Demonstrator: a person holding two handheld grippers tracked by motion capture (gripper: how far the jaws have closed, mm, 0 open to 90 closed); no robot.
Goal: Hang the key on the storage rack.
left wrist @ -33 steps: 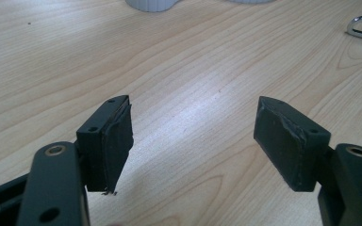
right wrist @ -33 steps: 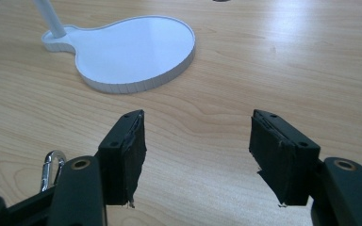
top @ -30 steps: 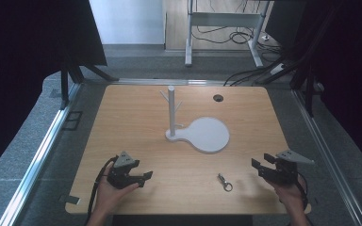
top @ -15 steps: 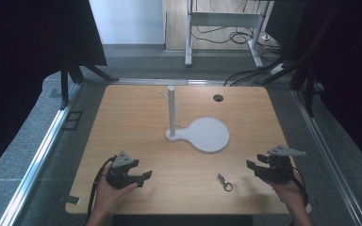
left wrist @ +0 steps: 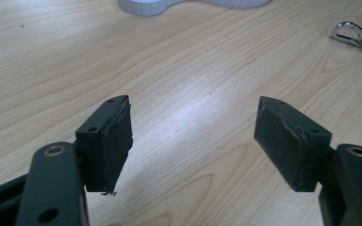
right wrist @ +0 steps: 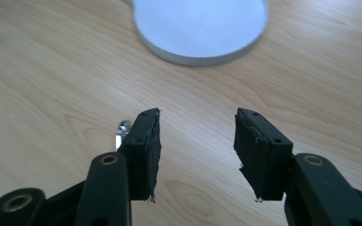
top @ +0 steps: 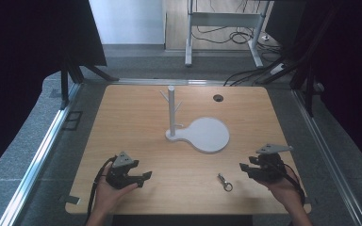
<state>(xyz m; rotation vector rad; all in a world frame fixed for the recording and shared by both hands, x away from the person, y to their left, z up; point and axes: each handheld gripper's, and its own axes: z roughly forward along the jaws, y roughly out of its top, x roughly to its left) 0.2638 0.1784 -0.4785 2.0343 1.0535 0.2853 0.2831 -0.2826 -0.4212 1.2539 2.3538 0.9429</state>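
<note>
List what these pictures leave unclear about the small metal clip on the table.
- Small silver metal clip with ring: too small in the high view to tell its latch state.
- Same clip in the right gripper view: mostly hidden behind one black jaw of the right hand-held gripper.
- Left gripper view: clip lies far off near the edge.

Left gripper (top: 139, 179) gapes wide; right gripper (top: 246, 170) empty, jaws just closing partway.

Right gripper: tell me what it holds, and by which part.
Nothing. The right gripper has bare table between its pads, though its jaws have just been closing. The metal clasp lies loose on the wood, apart from it.
</note>
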